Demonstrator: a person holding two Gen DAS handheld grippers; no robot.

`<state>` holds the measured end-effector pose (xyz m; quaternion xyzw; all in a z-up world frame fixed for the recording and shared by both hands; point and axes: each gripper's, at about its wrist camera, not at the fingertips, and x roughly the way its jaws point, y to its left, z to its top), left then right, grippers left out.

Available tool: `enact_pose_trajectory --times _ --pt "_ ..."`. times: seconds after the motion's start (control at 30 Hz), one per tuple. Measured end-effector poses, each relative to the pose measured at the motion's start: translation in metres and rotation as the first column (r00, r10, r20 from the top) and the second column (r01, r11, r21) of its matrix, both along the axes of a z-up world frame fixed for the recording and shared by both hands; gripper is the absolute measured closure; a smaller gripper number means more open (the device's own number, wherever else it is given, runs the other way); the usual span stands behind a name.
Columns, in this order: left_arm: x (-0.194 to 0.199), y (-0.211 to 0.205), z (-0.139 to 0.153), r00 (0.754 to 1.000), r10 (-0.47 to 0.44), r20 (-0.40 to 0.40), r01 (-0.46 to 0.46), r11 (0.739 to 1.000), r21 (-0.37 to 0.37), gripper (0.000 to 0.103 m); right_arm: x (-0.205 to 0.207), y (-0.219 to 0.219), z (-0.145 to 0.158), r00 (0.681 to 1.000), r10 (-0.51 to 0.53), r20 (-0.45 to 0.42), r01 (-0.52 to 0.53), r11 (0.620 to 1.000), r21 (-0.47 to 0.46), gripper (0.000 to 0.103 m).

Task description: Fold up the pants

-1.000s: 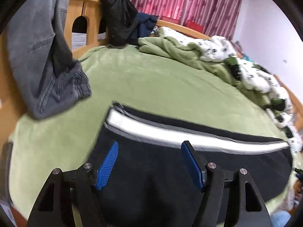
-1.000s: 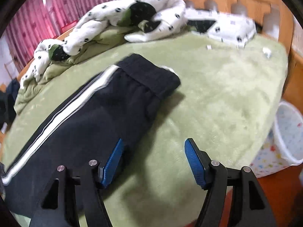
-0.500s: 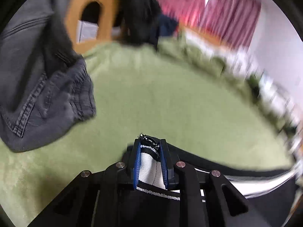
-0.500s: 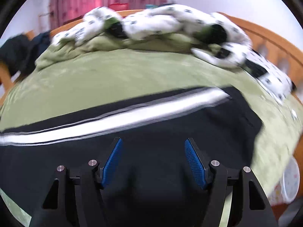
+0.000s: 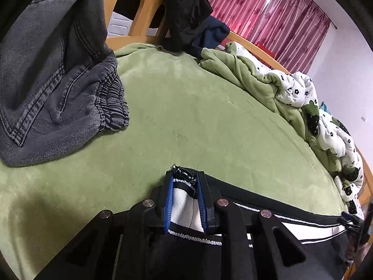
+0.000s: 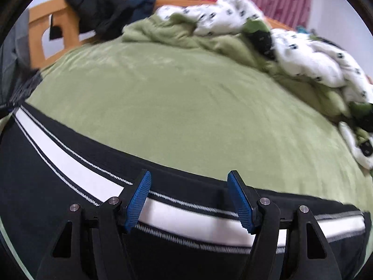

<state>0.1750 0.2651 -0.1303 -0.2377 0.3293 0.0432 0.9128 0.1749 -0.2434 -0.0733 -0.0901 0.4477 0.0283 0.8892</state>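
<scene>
Black pants (image 6: 42,186) with a white side stripe (image 6: 70,163) lie flat along the near edge of the green bed cover (image 6: 186,107). My left gripper (image 5: 185,182) is shut on the hem end of the pants (image 5: 184,203), with the white stripe pinched between its blue pads. My right gripper (image 6: 188,182) hovers open over the striped edge further along the pants, nothing between its fingers (image 6: 137,200). In the left wrist view the pants run off to the right (image 5: 291,224).
Grey jeans (image 5: 53,86) lie on the bed at the left, near the wooden footboard (image 5: 142,7). Dark clothes (image 5: 186,11) hang over that board. A crumpled green and white quilt (image 6: 268,37) fills the far side. Pink curtains (image 5: 268,16) hang behind.
My left gripper went down to the hem and closed on it. My right gripper swept left along the pants from the waistband end, staying open.
</scene>
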Motion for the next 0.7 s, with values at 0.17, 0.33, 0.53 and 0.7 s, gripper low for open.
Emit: enact_pose_trajectory --times 0.17,0.33,0.53,0.7 --pt "-0.002 0.007 -0.004 1.0 0.0 0.014 0.001 0.998 -0.059 0.085 0.013 -0.002 -0.029 0.992 0.071 -0.107 -0.072 0.997 -0.005 0.043" --pt "-0.004 0.003 -0.001 1.0 0.0 0.031 0.001 1.0 -0.029 0.085 0.002 0.014 -0.024 0.984 0.161 -0.073 -0.165 0.985 -0.053 0.099" --pt "0.004 -0.007 -0.001 1.0 0.014 -0.009 -0.013 0.999 0.045 0.084 0.009 0.0 -0.02 0.991 0.133 0.007 -0.133 0.991 0.022 0.1" --pt "0.006 -0.003 -0.002 1.0 0.009 -0.029 -0.009 1.0 0.017 0.075 0.009 0.007 -0.033 0.995 0.087 0.044 -0.086 0.996 -0.028 0.096"
